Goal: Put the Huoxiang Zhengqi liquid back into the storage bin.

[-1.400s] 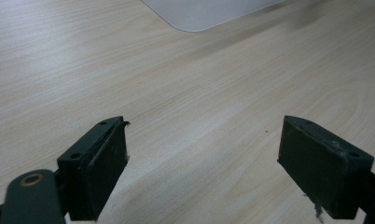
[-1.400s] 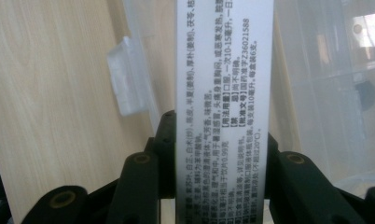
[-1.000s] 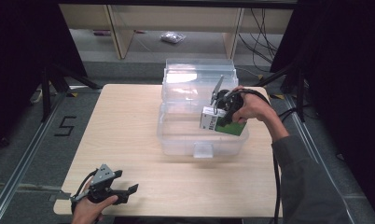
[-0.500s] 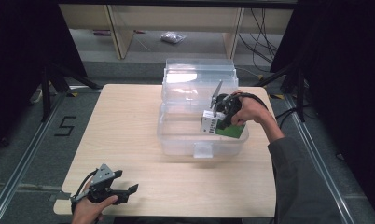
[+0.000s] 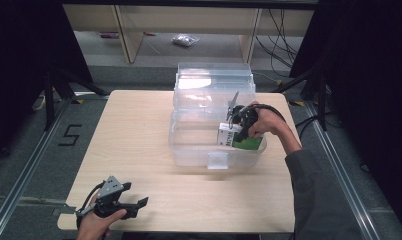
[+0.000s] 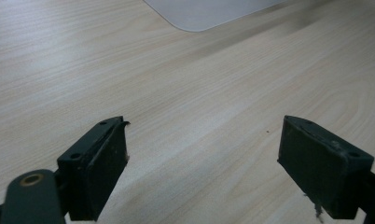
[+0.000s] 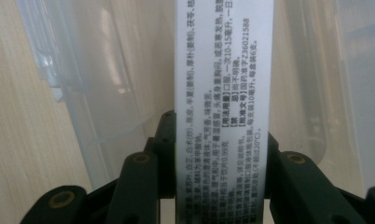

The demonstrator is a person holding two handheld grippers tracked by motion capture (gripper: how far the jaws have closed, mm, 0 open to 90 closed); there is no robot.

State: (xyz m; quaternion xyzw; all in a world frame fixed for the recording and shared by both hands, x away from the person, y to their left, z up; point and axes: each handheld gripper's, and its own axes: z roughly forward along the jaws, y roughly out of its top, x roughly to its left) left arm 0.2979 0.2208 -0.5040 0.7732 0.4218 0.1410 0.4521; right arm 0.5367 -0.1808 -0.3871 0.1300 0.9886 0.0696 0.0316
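A clear plastic storage box [image 5: 189, 140] with its lid folded back stands at the table's far middle. My right gripper [image 5: 237, 125] reaches down into its right side, shut on a white and green carton [image 5: 248, 144]. In the right gripper view the carton [image 7: 223, 93] runs up between the two jaws, its white face printed with small black text, with the box's clear wall [image 7: 106, 84] behind it. My left gripper [image 5: 139, 204] rests open near the table's front left corner. In the left gripper view its jaws stand wide apart over bare wood, left gripper [image 6: 202, 154] holding nothing.
The light wooden table [image 5: 139, 130] has bare room to the left of and in front of the box. A corner of the clear box [image 6: 209, 11] shows at the top of the left gripper view. Behind the table, shelving [image 5: 129, 35] and a small bag [image 5: 185, 40] sit on the floor.
My right gripper has lowered the carton a little deeper into the box and drawn it slightly toward the near side. The left gripper has stayed put.
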